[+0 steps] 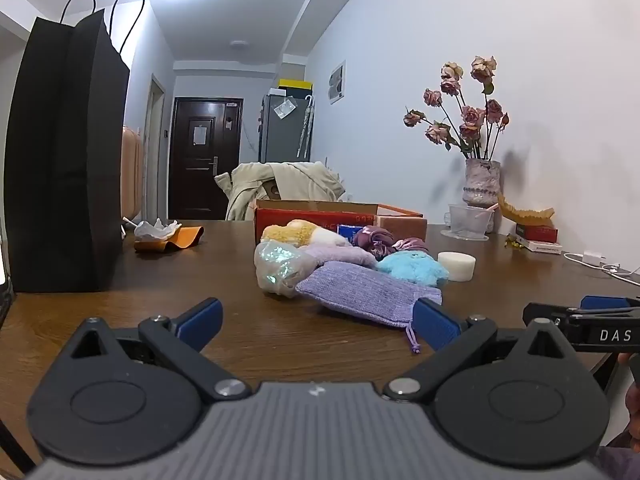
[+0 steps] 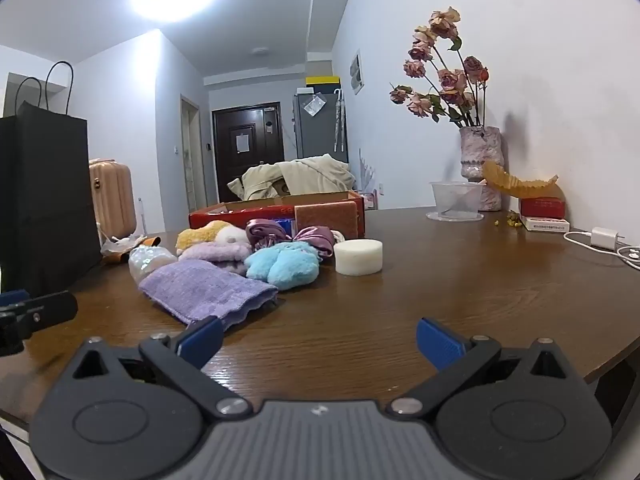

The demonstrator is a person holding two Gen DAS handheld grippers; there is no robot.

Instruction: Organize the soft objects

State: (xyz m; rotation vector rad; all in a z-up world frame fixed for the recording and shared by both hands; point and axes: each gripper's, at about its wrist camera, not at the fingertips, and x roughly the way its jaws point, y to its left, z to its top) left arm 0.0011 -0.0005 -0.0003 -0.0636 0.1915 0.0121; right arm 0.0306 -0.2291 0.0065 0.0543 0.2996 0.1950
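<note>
Left wrist view: the left hand-held gripper (image 1: 318, 318) is spread wide, empty, before a purple pouch (image 1: 368, 294). Limp, light cloth is judged; its near edge should be pinched.

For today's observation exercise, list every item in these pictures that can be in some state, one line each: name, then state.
left gripper: open, empty
right gripper: open, empty
purple drawstring pouch: lying flat, nearest of the pile
blue plush: resting on table
red cardboard box: open-topped
black paper bag: standing upright
roses: wilted, upright in vase
clear plastic cup: upright
</note>
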